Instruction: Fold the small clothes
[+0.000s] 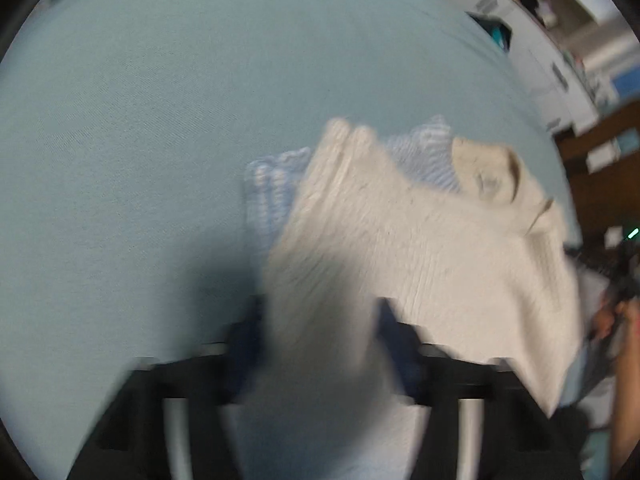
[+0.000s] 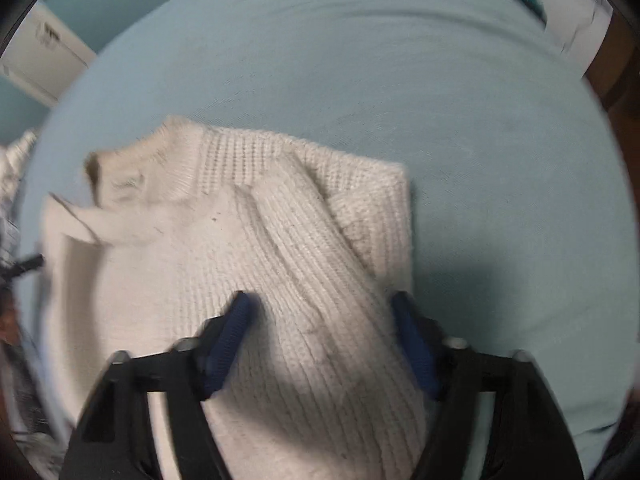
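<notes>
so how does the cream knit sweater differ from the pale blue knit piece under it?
The cream knit sweater is off-white, while the pale blue knit piece is light blue with faint stripes. The sweater lies on top and mostly in view; the blue piece sits beneath it, with only edges showing. The sweater reaches between the fingers of both the left gripper and right gripper; the blue piece lies away from them. Both are ribbed knits on the light blue sheet.
</notes>
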The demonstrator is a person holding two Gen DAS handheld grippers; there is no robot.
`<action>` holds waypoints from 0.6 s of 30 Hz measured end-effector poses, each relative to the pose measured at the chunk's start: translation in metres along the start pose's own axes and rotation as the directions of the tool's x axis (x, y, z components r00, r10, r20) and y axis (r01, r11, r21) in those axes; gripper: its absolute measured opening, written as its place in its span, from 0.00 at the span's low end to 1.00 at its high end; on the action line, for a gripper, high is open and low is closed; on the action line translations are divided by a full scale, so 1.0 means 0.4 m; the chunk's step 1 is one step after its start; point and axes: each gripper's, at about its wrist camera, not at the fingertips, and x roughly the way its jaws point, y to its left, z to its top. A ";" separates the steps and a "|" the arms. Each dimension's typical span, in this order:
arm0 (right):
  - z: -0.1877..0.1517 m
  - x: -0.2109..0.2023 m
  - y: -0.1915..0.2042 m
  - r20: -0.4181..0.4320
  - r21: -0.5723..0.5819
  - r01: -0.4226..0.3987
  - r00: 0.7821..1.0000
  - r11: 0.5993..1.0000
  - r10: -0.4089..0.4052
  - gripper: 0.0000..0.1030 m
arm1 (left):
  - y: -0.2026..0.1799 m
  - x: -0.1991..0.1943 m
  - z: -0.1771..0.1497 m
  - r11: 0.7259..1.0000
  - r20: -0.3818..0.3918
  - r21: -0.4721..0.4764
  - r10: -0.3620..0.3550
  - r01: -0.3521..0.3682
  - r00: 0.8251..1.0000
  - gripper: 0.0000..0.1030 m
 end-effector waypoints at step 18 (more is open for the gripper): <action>-0.120 -0.353 -0.005 0.678 0.218 -0.174 0.735 0.960 -0.020 0.06 | 0.160 -0.278 0.016 0.851 0.516 -0.397 -0.102 0.343 0.851 0.07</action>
